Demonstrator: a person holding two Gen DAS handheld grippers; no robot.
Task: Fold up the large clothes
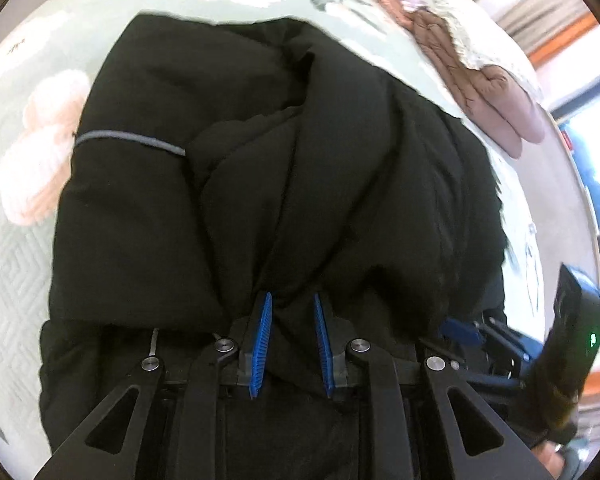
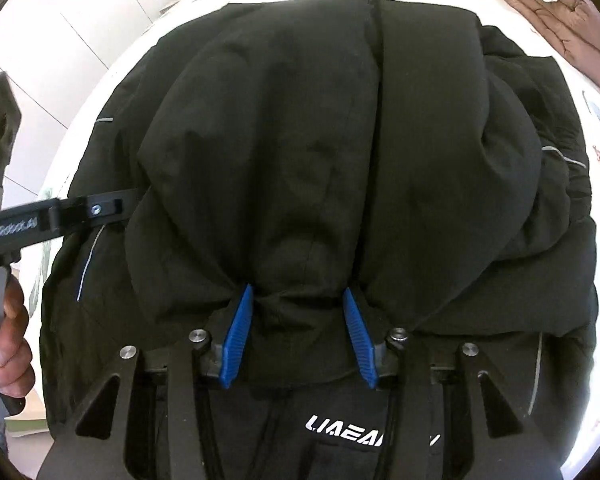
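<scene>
A large black padded jacket (image 1: 260, 168) lies bunched on a bed and fills both views (image 2: 340, 152). It has thin grey piping (image 1: 132, 140) and white lettering (image 2: 360, 432) near its lower part. My left gripper (image 1: 292, 300) pinches a fold of the jacket's black fabric between its blue pads (image 1: 262, 332). My right gripper (image 2: 298, 294) pinches another bunched fold between its blue pads (image 2: 236, 336). In the right wrist view the left gripper (image 2: 60, 216) comes in from the left, held by a hand (image 2: 8, 344).
The bed has a pale green quilted cover with pink and white flowers (image 1: 40, 160). A pink quilted item under a pale cloth (image 1: 480, 64) lies at the far right. White cabinets (image 2: 60, 40) stand at the left. The right gripper's body (image 1: 572, 340) shows at the right edge.
</scene>
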